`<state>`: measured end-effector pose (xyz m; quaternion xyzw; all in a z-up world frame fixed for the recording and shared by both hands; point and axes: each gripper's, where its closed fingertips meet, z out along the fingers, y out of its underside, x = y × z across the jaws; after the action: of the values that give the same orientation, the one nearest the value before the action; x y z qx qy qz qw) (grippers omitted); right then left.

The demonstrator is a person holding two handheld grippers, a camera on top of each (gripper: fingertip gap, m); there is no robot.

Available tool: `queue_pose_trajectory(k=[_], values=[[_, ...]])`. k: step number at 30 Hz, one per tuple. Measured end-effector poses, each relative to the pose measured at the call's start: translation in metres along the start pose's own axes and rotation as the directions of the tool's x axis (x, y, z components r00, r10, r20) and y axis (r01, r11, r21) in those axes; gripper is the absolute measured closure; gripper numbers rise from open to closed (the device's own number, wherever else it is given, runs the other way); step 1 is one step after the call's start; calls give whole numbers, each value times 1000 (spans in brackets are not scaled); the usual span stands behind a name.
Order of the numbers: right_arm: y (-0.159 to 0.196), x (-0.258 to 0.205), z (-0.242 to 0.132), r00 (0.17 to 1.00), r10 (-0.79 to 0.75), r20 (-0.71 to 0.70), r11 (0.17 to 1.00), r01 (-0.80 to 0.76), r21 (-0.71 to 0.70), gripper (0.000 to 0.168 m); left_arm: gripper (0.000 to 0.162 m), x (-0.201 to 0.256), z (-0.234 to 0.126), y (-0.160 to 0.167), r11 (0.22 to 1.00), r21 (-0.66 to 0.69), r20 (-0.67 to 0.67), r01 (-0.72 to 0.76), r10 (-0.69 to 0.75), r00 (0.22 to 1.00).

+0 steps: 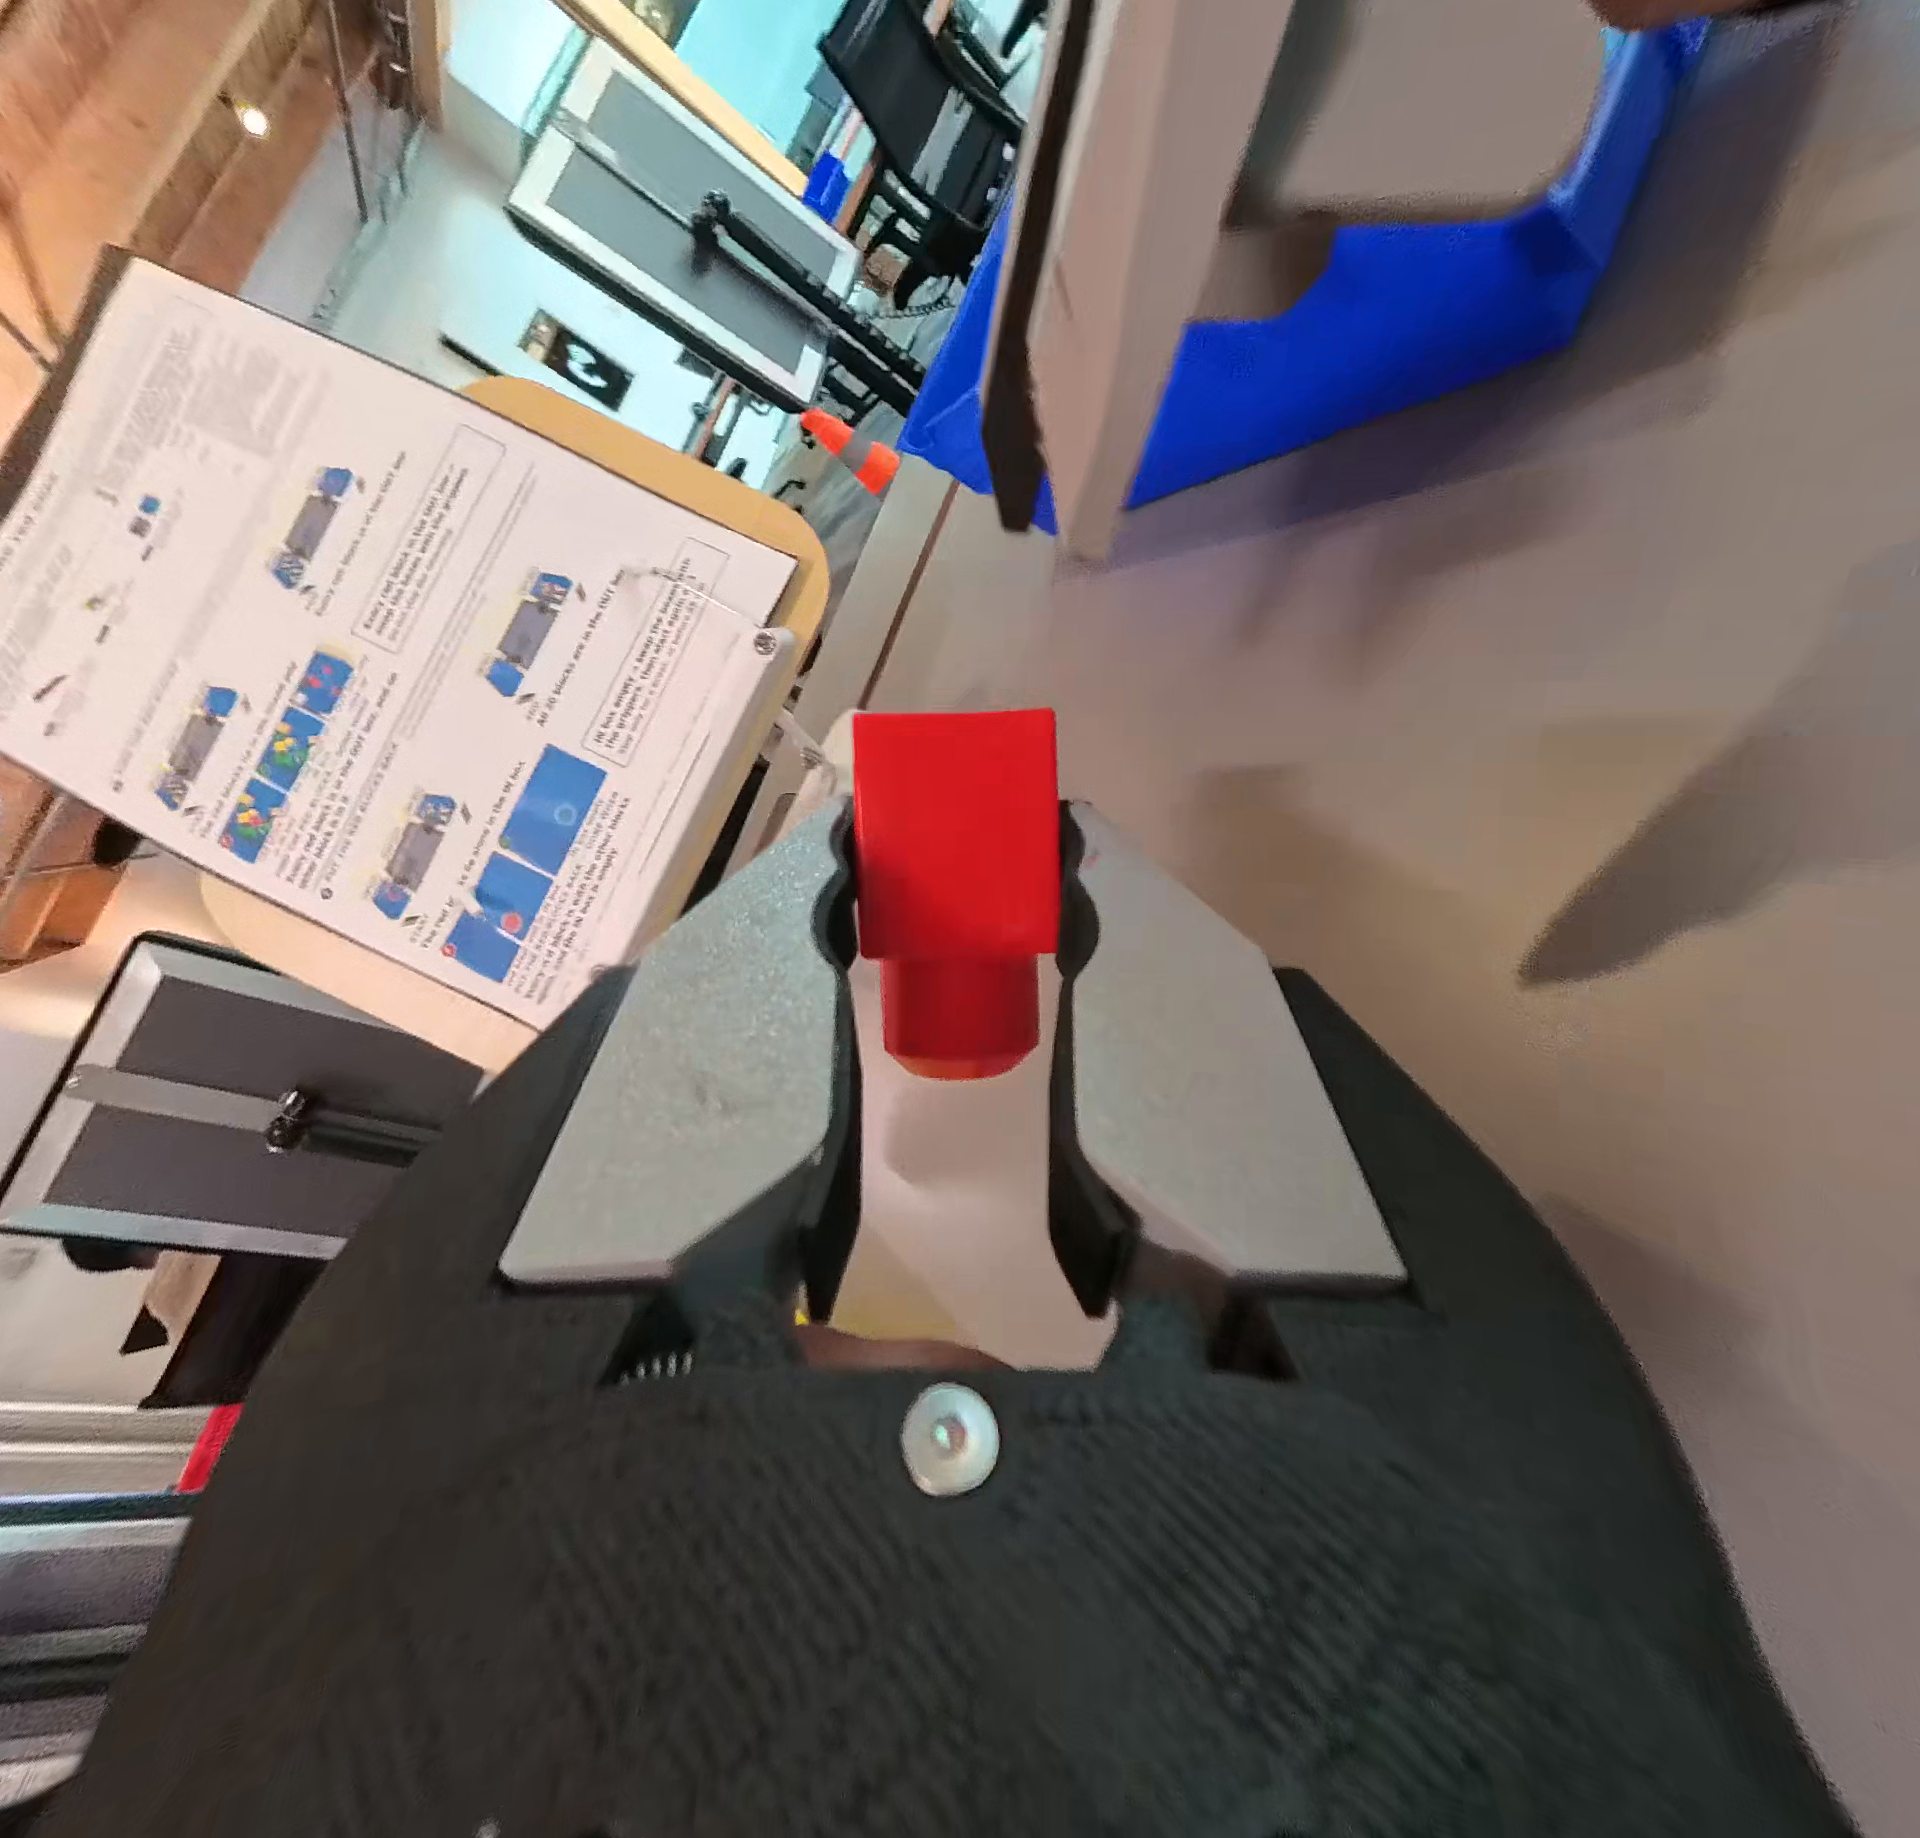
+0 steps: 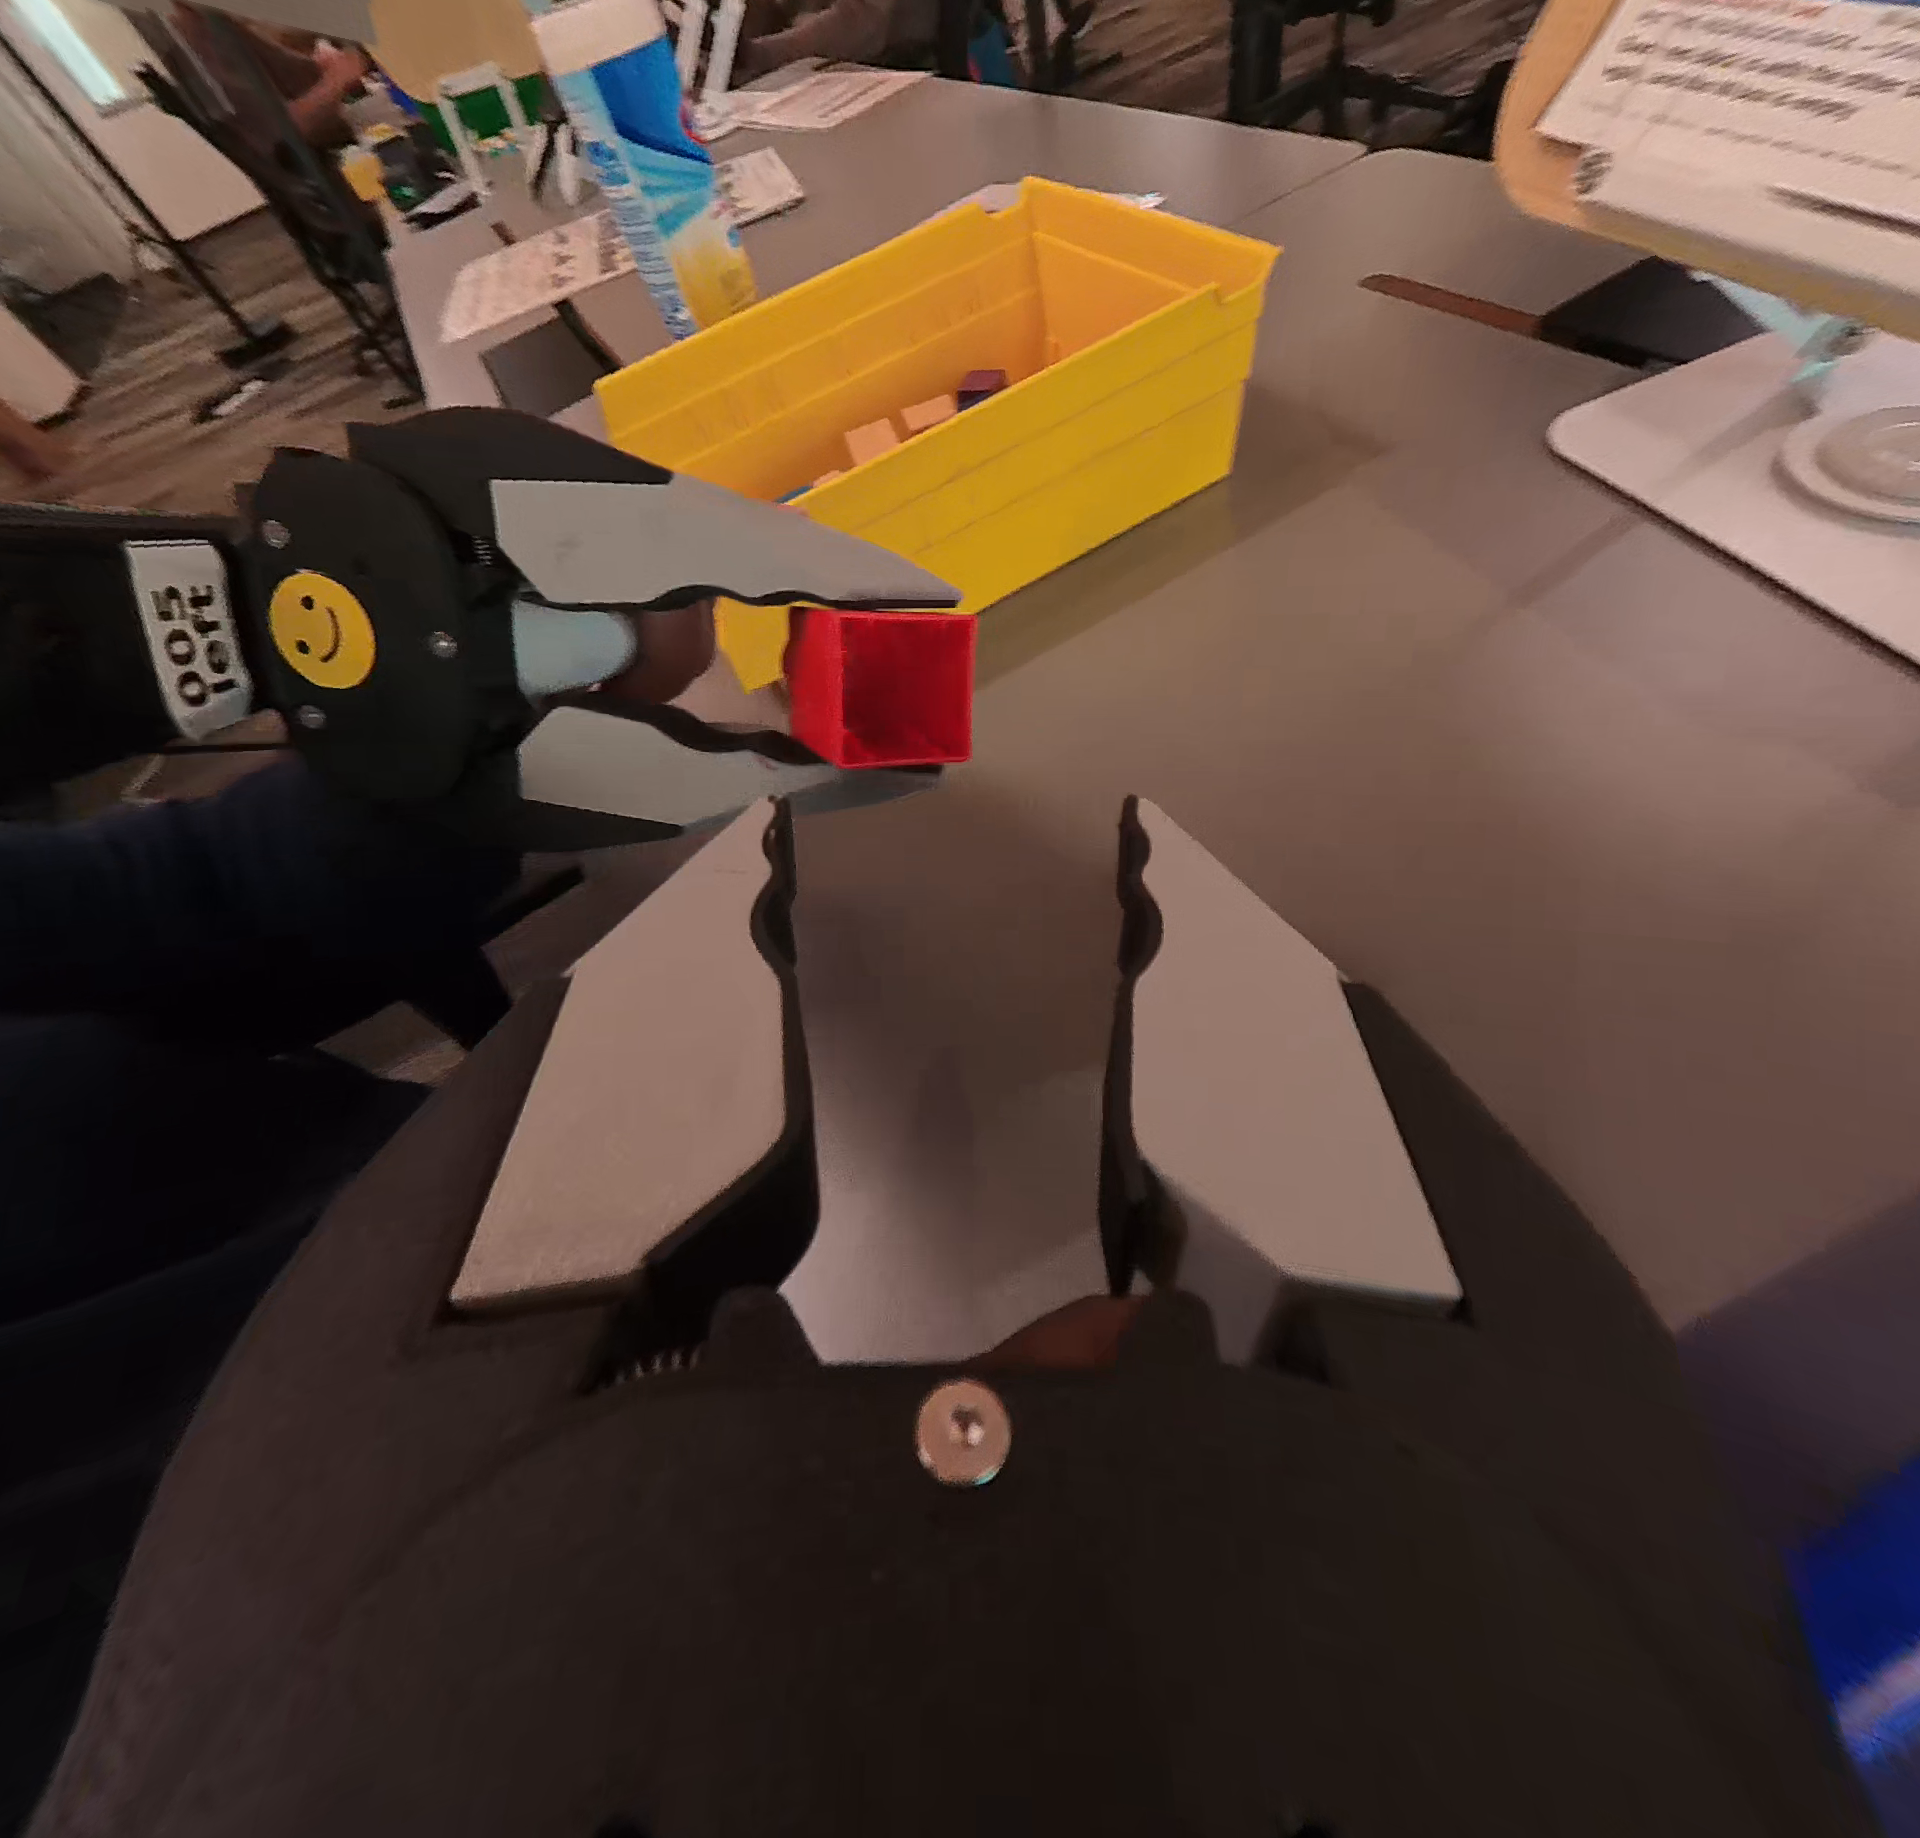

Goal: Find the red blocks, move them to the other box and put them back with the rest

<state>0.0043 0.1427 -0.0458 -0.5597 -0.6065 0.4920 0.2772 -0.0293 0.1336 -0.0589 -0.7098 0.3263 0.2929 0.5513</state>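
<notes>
Above table (image 2: pixel 1403 749) — one red block (image 2: pixel 883 687), left hand-held gripper (image 2: pixel 914 687) clamped.

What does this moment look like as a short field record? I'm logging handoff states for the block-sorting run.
left gripper: shut on the red block, held in the air above the grey table
red block: hollow, open end facing the right wrist camera
right gripper: open, empty, fingers pointing toward the red block
yellow bin: on the table behind the block, a few pale blocks and one purple block inside
blue bin: blurred, far side of the left wrist view
instruction sheet: propped on a stand
</notes>
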Motion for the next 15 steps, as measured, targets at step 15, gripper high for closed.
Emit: queue_pose_trajectory(k=[15], values=[[15,-36,34,976,52,212,998,-43,-47,135,128,28,-5,-28,983,130,-35,-126,131,991]])
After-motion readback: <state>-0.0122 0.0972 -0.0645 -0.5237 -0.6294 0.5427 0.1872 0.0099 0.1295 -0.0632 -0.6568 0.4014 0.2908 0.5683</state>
